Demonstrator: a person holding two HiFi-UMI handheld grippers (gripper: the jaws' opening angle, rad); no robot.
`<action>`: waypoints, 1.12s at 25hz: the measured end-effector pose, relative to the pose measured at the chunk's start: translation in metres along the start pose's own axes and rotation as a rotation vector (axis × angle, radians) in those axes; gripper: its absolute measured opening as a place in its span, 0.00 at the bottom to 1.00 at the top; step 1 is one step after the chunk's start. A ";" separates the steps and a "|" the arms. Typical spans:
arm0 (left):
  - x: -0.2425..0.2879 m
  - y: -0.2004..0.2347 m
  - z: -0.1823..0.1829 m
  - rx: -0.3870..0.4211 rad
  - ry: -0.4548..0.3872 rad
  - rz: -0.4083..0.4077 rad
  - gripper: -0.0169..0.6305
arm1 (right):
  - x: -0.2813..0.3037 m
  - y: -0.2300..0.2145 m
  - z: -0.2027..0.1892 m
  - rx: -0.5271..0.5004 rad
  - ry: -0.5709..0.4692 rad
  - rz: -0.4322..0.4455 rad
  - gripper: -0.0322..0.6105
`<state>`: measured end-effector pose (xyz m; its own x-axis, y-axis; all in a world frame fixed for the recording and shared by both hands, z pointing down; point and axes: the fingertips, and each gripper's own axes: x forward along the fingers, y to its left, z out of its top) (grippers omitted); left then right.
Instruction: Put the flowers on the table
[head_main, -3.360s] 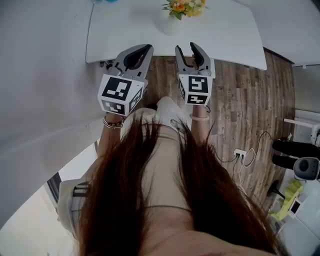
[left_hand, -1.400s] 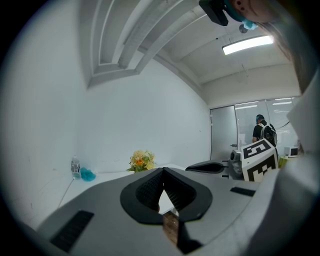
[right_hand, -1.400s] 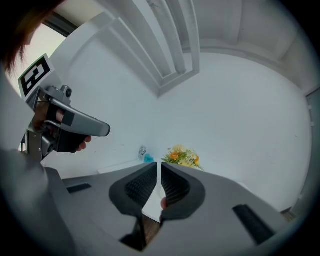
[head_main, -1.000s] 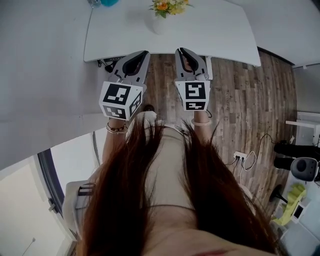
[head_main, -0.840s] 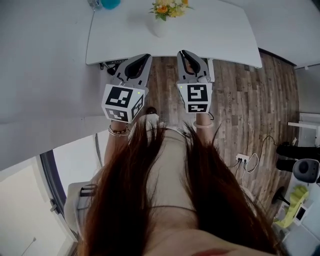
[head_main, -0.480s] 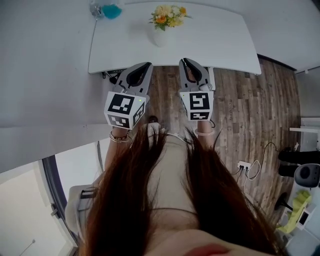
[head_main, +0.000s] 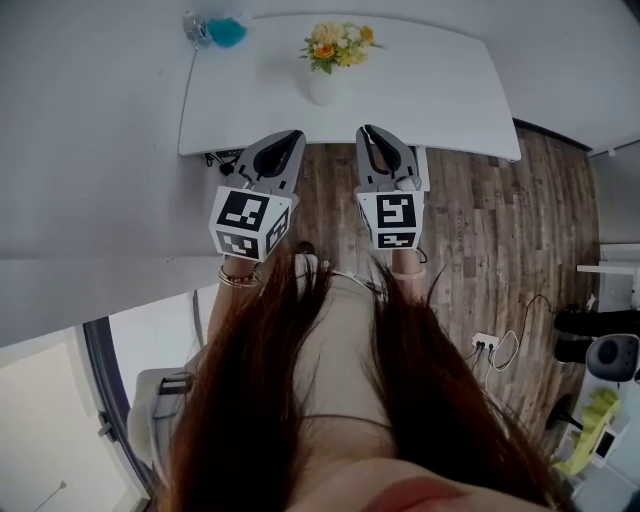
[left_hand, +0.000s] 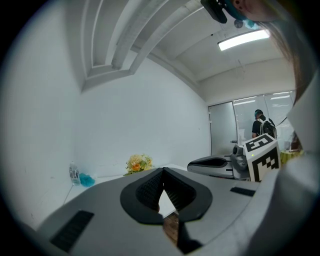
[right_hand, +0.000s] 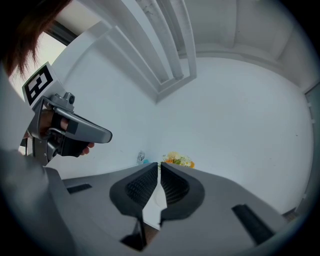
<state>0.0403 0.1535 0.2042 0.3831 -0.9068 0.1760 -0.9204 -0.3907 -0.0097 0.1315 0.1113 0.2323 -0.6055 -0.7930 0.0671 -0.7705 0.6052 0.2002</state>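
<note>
Flowers (head_main: 338, 45) stand in a white vase (head_main: 324, 88) on the table (head_main: 440, 95), midway along and toward its far edge. A bottle (head_main: 196, 28) and a blue lump (head_main: 228, 32) sit at the far left corner. Left gripper (head_main: 290, 136) and right gripper (head_main: 368, 131) are side by side at the near edge, each with jaws closed together, nothing between. Only the head view shows the vase and the plank floor (head_main: 480, 220). Only the left gripper view shows a person (left_hand: 261, 126) far off by glass panels.
</note>
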 end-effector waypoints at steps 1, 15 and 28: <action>-0.001 0.000 -0.001 -0.001 0.003 0.002 0.03 | -0.001 0.000 0.000 0.002 0.000 -0.002 0.11; 0.016 0.019 -0.009 -0.010 0.036 0.018 0.03 | 0.012 -0.020 -0.011 0.085 0.008 -0.032 0.10; 0.033 0.024 -0.017 -0.012 0.060 0.006 0.03 | 0.022 -0.025 -0.018 0.051 0.029 -0.047 0.11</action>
<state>0.0296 0.1169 0.2267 0.3729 -0.8978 0.2344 -0.9236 -0.3835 0.0006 0.1411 0.0774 0.2468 -0.5628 -0.8219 0.0876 -0.8077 0.5694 0.1534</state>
